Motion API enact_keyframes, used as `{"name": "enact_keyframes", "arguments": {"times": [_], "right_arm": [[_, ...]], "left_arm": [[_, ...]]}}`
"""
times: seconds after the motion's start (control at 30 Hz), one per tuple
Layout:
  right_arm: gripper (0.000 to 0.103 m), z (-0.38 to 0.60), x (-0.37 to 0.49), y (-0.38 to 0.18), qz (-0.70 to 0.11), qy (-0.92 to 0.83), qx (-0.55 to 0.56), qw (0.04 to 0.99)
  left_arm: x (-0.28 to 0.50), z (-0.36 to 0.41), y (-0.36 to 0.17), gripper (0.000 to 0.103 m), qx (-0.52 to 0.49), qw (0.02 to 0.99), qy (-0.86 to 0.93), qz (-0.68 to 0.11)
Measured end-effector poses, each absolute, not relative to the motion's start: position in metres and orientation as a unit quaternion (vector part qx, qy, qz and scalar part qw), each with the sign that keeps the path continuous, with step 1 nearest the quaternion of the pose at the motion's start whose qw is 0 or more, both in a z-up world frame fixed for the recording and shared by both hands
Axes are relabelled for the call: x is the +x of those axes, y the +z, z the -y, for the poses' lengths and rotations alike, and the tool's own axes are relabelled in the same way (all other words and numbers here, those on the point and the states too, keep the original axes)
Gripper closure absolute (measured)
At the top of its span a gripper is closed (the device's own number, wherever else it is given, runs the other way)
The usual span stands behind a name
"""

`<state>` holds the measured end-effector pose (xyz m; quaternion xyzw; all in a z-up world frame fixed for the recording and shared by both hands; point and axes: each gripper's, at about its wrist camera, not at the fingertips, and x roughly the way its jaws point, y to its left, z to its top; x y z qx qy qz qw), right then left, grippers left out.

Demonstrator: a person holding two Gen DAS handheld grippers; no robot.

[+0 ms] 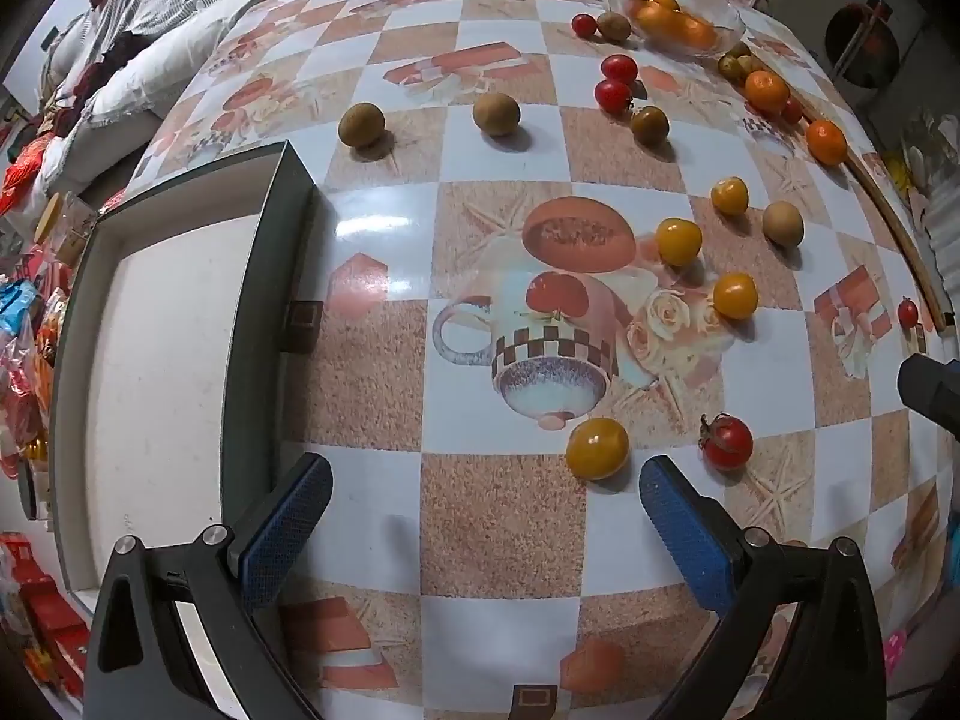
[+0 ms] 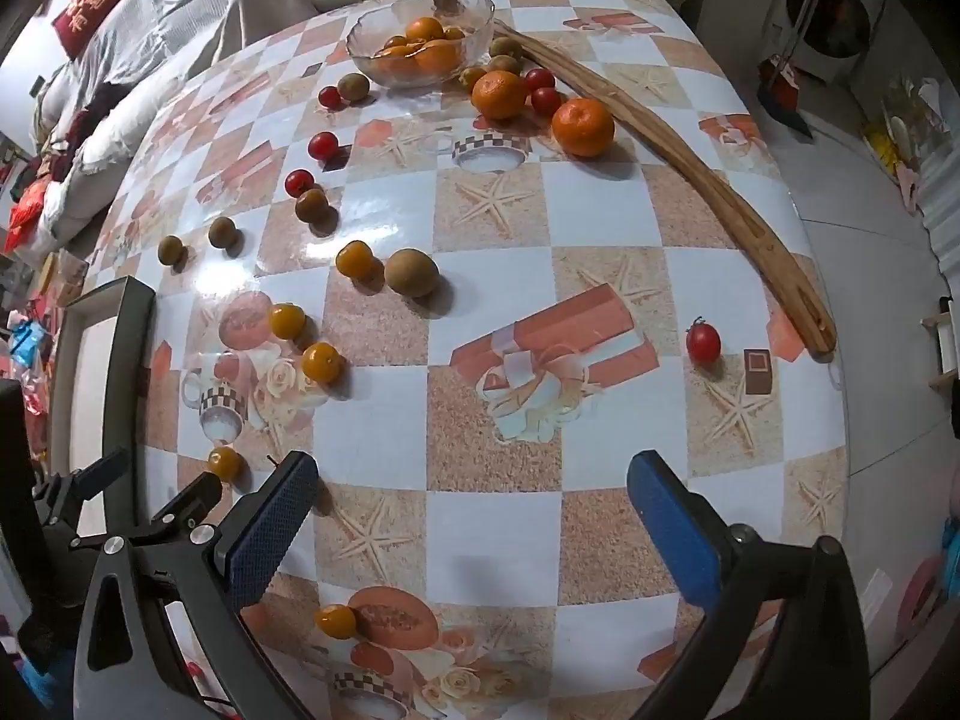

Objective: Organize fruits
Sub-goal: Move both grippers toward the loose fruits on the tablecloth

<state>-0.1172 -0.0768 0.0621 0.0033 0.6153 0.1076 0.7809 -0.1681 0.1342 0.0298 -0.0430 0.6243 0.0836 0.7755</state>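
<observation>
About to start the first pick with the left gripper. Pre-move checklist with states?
1. Left gripper open, nothing held: ok.
2. Right gripper open, nothing held: ok.
3. Yellow tomato near the left gripper, free-standing: ok.
4. Red tomato close beside it, apart: ok, but tight.
5. Tray at left, no fruit in the visible part: ok.
6. Glass bowl upright, holding oranges: ok.

wooden stick (image 2: pixel 708 180), bedding (image 2: pixel 168 18) beyond table.
</observation>
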Motion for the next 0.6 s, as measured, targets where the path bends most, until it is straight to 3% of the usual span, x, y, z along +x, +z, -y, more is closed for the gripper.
{"name": "enact_keyframes", "arguments": {"times": [0.6], "right_arm": [[0.0,0.0779,-0.1181,0.0589,-0.613,0.108,0.004,0.782]], "left_arm": [[-0.171,-0.1294,0.026,0.0,-0.037,0.774,0.083,-0.627]]}}
